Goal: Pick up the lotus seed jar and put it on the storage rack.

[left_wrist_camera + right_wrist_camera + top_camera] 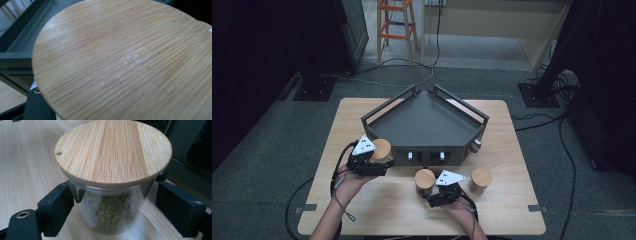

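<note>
Three glass jars with round bamboo lids are in play. My left gripper (378, 161) is shut on the first jar (381, 148), held just off the table by the front left corner of the dark grey tray (427, 122). In the left gripper view its lid (120, 62) is very close, with one black finger (37, 107) below it. My right gripper (432, 192) stands open around the second jar (424, 178). That jar (112, 212) holds green peas and stands on the table, a pad (58, 205) on each side, the right one clearly apart from the glass.
A third lidded jar (481, 180) stands on the wooden table (362, 210) right of my right hand. The railed tray fills the table's back half, and its front wall (427, 155) carries small knobs. An orange stool (397, 25) and cables lie on the floor beyond.
</note>
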A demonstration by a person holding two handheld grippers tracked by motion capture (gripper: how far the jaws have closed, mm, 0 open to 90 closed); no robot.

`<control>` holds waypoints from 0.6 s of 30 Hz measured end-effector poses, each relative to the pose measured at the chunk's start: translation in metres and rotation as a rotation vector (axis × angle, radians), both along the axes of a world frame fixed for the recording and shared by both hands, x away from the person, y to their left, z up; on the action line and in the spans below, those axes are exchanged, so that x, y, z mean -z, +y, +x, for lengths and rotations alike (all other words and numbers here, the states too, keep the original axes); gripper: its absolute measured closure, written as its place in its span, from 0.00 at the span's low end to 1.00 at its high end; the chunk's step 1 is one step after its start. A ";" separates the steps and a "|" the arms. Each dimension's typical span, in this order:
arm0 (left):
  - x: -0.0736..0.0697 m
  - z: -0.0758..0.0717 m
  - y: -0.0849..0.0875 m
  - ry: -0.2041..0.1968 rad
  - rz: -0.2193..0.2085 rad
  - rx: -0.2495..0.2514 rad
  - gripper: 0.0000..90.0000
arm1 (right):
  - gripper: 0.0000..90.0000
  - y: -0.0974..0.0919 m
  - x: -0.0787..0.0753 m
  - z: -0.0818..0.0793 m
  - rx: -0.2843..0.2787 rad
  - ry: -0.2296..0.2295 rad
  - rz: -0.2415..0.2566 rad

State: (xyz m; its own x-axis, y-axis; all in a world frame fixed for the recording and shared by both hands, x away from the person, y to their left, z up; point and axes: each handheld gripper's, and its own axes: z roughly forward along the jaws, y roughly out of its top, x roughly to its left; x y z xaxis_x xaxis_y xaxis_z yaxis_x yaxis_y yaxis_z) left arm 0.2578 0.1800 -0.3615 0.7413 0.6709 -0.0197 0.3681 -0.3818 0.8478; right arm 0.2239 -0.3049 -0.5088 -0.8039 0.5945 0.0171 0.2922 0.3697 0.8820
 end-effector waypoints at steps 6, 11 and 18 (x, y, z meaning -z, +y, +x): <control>-0.010 0.006 -0.002 -0.009 0.001 0.007 0.28 | 0.17 0.000 0.000 0.000 -0.001 -0.001 -0.001; -0.017 0.012 -0.004 -0.015 0.002 0.012 0.28 | 0.17 0.000 0.000 0.000 0.000 -0.001 -0.001; -0.023 0.021 -0.009 -0.015 0.003 0.018 0.28 | 0.17 0.000 0.000 0.000 0.000 0.001 -0.001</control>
